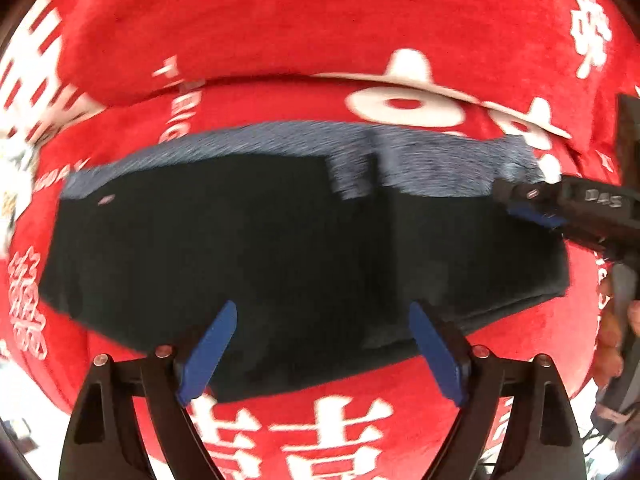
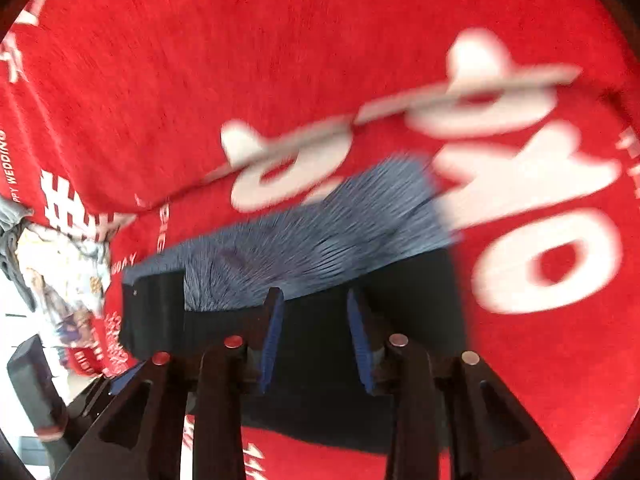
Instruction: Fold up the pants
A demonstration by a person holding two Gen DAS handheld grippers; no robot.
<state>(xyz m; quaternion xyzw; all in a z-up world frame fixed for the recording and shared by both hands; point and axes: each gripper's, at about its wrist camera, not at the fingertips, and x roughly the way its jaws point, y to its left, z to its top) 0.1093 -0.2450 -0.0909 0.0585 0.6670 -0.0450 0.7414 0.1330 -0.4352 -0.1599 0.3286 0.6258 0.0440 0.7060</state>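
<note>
Left hand-held gripper: jaws apart, empty, directly over pants.
Right hand-held gripper: jaws partly apart, empty.
Pants axis: crosswise beneath both.

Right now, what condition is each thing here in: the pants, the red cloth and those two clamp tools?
pants: folded into a flat dark bundle, grey-blue waistband showing along the far edge, lying on the cloth.
red blanket: spread underneath, with a raised fold behind the pants.
left gripper: open wide, above the pants, holding nothing.
right gripper: partly open, nothing between its pads.
</note>
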